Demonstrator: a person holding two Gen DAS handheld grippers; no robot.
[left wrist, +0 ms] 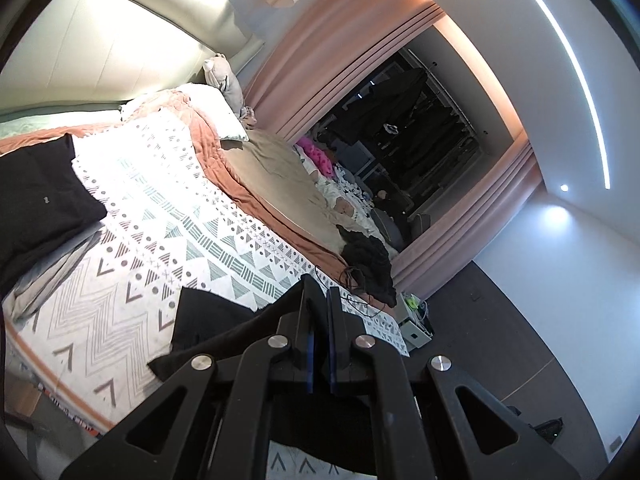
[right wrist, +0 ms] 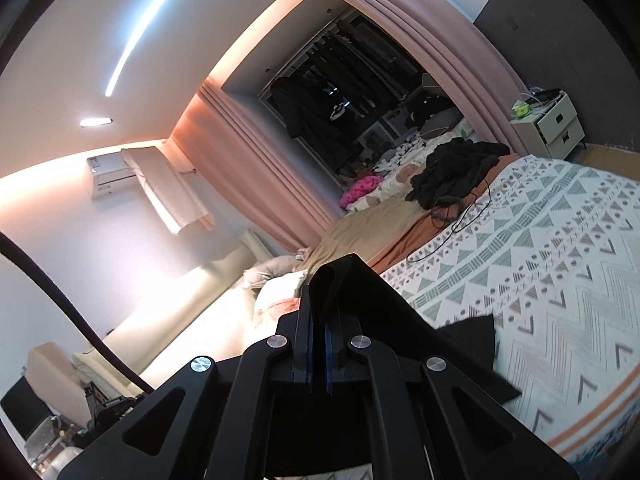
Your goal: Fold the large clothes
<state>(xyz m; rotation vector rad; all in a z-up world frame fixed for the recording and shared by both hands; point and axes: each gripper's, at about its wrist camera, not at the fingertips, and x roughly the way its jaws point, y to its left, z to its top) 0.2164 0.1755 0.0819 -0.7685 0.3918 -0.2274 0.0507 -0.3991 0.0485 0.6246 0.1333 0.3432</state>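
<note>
While both grippers were raised above the patterned bedspread (left wrist: 168,216), each was clamped on the same black garment (left wrist: 212,328). The left gripper (left wrist: 321,300) had its jaws drawn together on a black edge, with the cloth falling away below and to its left onto the spread. The right gripper (right wrist: 320,308) likewise stood closed on a fold of black cloth (right wrist: 360,292), which rose just past its fingertips and trailed down to its right, one corner resting on the bedspread.

Judged step: the garment was lifted by two points of one edge, early in a fold (no crease was yet set). How much of it hung beneath the grippers could not be told.

Ahead of the left gripper, to its far left, lay a dark folded item (left wrist: 40,200); further ahead, a loose heap of dark clothes (left wrist: 372,264) with a cable (right wrist: 460,216) beside it.

The next move would call for both grips to hold, the edge kept taut and level between them, then carried over and lowered onto the bare spread, well apart from heap and cable.
</note>
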